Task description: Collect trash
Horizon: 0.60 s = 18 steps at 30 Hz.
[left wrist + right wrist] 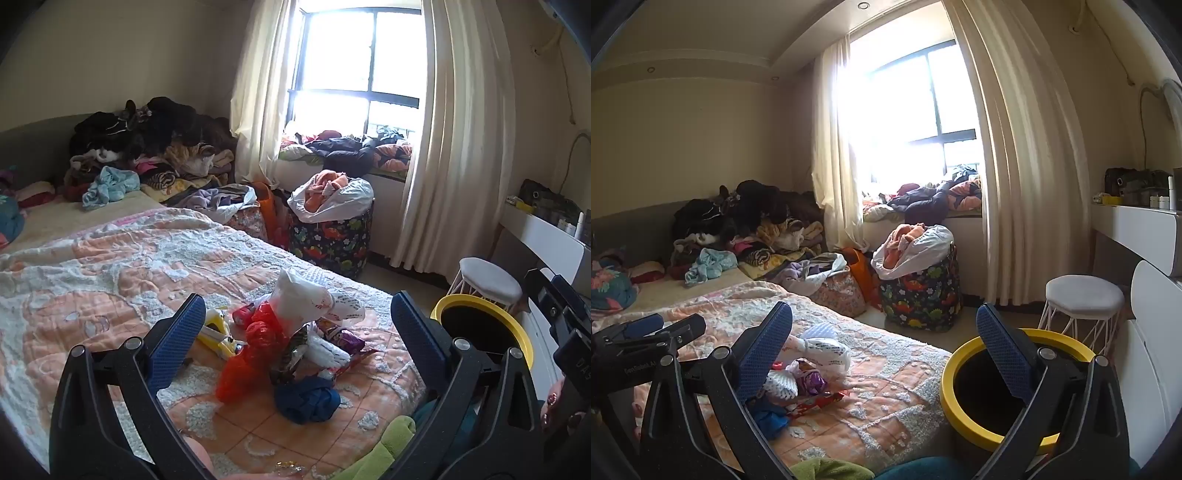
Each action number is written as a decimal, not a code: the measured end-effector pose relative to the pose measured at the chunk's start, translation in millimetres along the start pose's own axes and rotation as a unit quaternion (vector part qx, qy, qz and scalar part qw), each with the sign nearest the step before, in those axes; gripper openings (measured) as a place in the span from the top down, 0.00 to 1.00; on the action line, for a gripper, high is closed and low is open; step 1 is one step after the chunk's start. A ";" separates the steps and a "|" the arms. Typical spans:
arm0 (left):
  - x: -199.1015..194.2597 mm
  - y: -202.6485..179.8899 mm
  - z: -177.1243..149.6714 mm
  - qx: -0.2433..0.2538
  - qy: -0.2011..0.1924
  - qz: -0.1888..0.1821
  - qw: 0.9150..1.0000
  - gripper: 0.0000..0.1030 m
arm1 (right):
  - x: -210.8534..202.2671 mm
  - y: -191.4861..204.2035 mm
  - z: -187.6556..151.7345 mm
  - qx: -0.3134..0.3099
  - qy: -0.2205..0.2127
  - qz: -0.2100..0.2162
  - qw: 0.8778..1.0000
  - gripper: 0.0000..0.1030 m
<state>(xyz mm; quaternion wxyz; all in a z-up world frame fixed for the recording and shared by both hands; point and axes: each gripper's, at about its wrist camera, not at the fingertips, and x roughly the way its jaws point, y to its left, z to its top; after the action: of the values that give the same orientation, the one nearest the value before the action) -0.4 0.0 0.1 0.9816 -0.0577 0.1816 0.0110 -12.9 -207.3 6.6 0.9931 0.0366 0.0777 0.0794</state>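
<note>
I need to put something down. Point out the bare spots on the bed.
Free: the quilt left of and behind the trash pile, up to the clothes heap. Also the strip between the pile and the bed's edge by the bin. Crowded: around the pile, and the near edge with the green cloth.

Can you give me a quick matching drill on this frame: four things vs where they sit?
Things:
1. red plastic bag
2. yellow-rimmed bin
3. white stool
4. dinosaur-print basket

Places:
A. below the window, holding a white bag of clothes
B. on the bed, in the trash pile
C. on the floor beside the bed
D. beyond the bin, near the white desk

Pairs: 1-B, 2-C, 3-D, 4-A
</note>
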 end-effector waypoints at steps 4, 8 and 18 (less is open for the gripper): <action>-1.9 -0.1 0.6 -0.001 -0.004 0.000 1.000 0.10 | -0.1 0.1 -0.1 0.000 -0.001 -0.001 1.000 0.06; -0.2 -1.0 0.3 0.001 0.000 -0.002 1.000 0.10 | 0.5 1.9 -0.9 -0.004 0.001 -0.001 1.000 0.06; -1.5 -10.1 7.3 0.001 -0.003 -0.003 1.000 0.10 | -0.1 -1.1 -0.8 -0.002 0.002 -0.001 1.000 0.06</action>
<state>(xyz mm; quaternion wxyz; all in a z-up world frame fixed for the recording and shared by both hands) 1.2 -9.2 8.5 0.9823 -0.0572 0.1785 0.0081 -12.9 -208.3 5.7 0.9931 0.0348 0.0798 0.0786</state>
